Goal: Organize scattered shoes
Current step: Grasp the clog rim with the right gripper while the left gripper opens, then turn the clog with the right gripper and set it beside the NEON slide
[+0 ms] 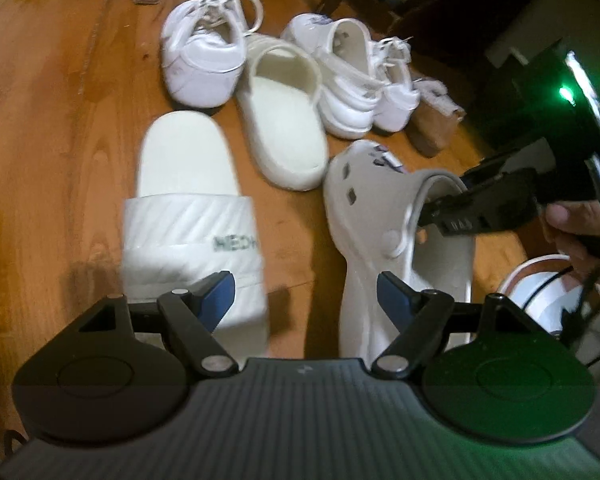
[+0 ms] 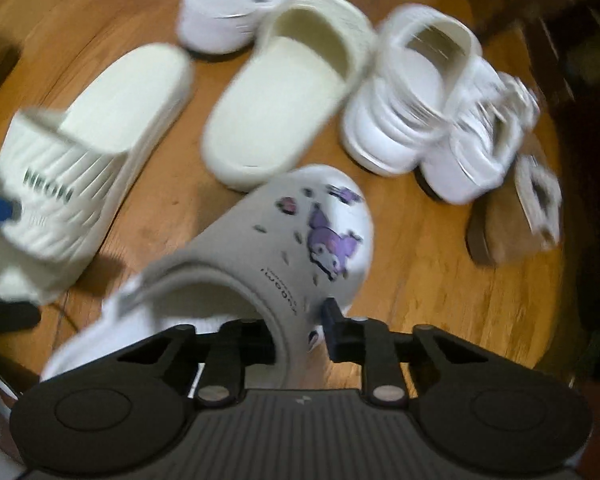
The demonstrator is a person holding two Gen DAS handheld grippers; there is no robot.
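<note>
Shoes lie scattered on a wooden floor (image 1: 60,92) in front of me. My right gripper (image 2: 296,332) has its fingers pinching the side wall of a pale clog (image 2: 284,248) with a purple cartoon charm on its toe; one finger sits inside the opening, the other outside. My left gripper (image 1: 306,298) hovers with its blue-padded fingers spread wide, holding nothing, above the gap between that clog (image 1: 380,220) and a white ribbed slide (image 1: 192,216) with green lettering on its strap. Farther off sit a cream slide (image 1: 284,120), a white laced sneaker (image 1: 204,64), a white strapped sandal (image 1: 348,80) touching a second sneaker (image 1: 396,96), and a tan fuzzy slipper (image 1: 432,124).
</note>
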